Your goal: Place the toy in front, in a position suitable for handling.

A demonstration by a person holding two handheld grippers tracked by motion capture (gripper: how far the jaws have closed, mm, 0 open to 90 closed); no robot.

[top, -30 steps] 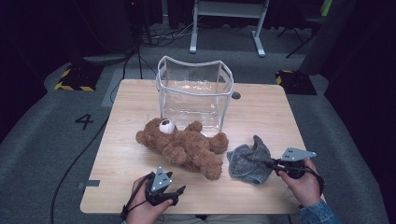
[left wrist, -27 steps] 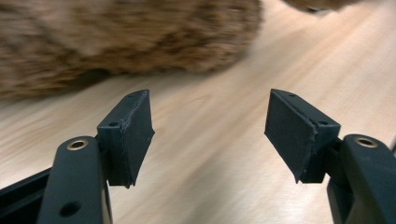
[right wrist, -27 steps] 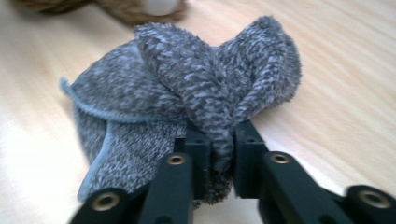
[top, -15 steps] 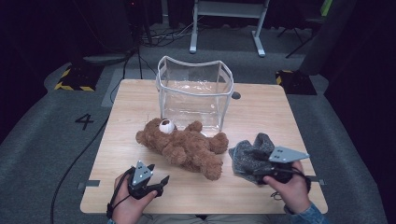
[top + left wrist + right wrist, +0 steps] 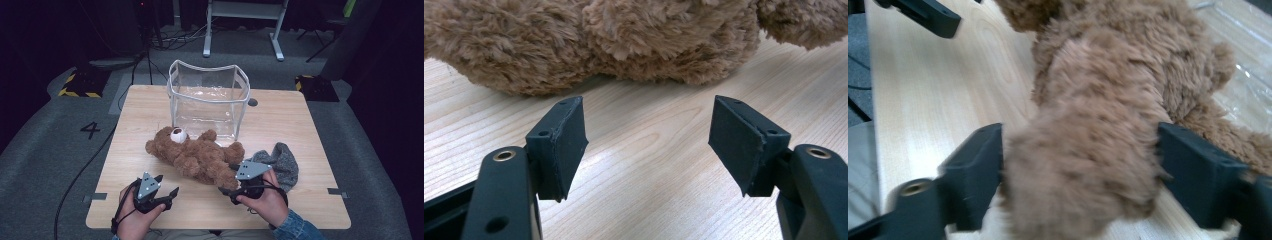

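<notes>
Jaws of the right gripper (image 5: 1078, 165) just closing around a leg of the brown teddy bear (image 5: 1128, 85), fur brushing both pads (image 5: 973, 170) in the right gripper view; pressed home or only touching, hard to tell through the blur. Seen from the high view, right gripper (image 5: 231, 186) at the bear's lower leg, held in the right hand (image 5: 265, 200), grey three-cornered plate on top.

Jaws of the left gripper (image 5: 649, 145) wide apart, nothing but bare wood between them, pointing at the bear's flank (image 5: 614, 40), near it but clear of it. In the high view, left gripper (image 5: 162, 187) low over the near part of the wooden table (image 5: 150, 110), left of the right one, gripped by the left hand (image 5: 135, 217).

Teddy bear (image 5: 197, 155) lying stretched across the middle of the table, head with white muzzle towards the far left, legs towards the near right. Just behind it, a clear plastic bag with white trim (image 5: 207, 97), standing open, the bear's upper paw close to its front wall. Grey knitted beanie (image 5: 282, 160) lying crumpled at the right, just beside the bear's legs and behind the right hand.
</notes>
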